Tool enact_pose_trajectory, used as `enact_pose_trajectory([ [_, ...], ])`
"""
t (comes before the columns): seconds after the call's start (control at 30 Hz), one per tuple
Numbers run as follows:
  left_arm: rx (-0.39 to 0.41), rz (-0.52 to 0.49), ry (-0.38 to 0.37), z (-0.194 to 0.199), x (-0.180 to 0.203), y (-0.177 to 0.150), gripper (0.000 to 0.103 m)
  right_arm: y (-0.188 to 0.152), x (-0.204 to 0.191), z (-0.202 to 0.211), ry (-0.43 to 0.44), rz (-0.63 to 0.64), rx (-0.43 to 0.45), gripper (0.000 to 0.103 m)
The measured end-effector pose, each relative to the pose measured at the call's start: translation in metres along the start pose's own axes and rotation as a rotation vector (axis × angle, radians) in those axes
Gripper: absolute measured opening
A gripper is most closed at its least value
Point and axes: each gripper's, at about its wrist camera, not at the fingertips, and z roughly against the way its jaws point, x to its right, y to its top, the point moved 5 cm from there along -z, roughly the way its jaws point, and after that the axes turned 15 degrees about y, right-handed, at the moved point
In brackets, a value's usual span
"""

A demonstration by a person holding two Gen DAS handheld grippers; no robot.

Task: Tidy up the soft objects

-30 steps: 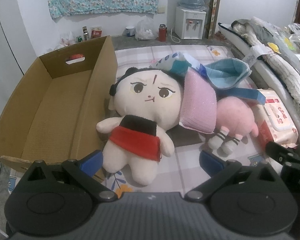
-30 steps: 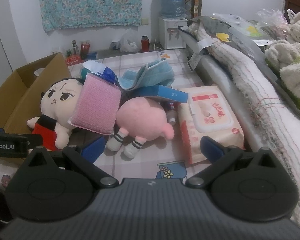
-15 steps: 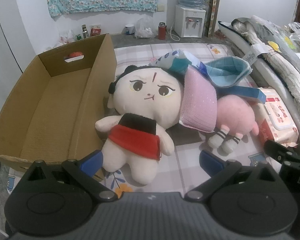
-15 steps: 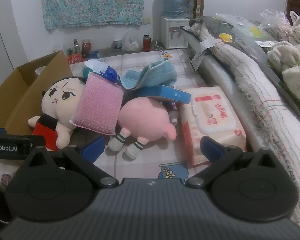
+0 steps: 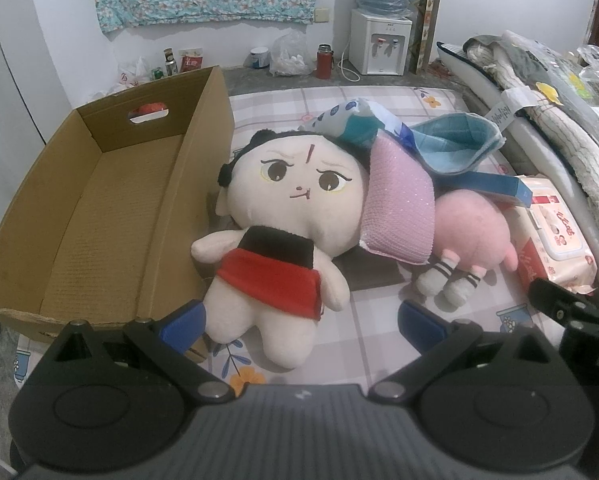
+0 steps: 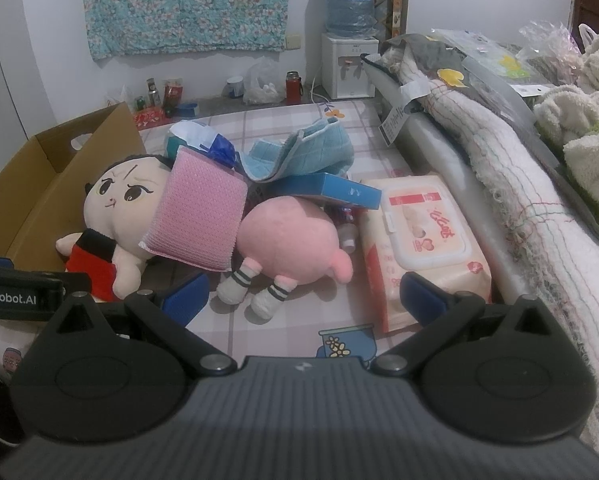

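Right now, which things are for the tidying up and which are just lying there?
For the job:
doll in the red skirt
pink plush toy
pink sponge cloth
blue quilted cloth
cardboard box

Just lying about:
wet wipes pack
blue carton
water dispenser

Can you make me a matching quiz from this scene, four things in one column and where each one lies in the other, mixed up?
Things:
1. cardboard box
2. doll in the red skirt
3. pink plush
4. wet wipes pack

Places:
A. under the blue carton's end
B. rightmost, next to the rolled bedding
C. far left, nothing inside
D. right beside the box, face up

Pairs: 1-C, 2-D, 3-A, 4-B
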Motion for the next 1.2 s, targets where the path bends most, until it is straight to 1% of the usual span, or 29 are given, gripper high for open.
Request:
enact_pose_trajectory([
  [1.0,-0.002,0.003,0.0,-0.002,-0.002,-0.002,0.103,0.0,-0.001,0.0,0.0,0.0,0.002,0.102],
  [1.1,0.013,0.001,-0.008,-0.002,-0.002,-0.003,0.103,0.0,0.0,0.0,0.009,0.004,0.013,0.102],
  [1.2,0.058,-0.004,-0.048,0.0,0.002,-0.004,0.102,-0.001,0.009,0.004,0.036,0.01,0.05,0.102],
])
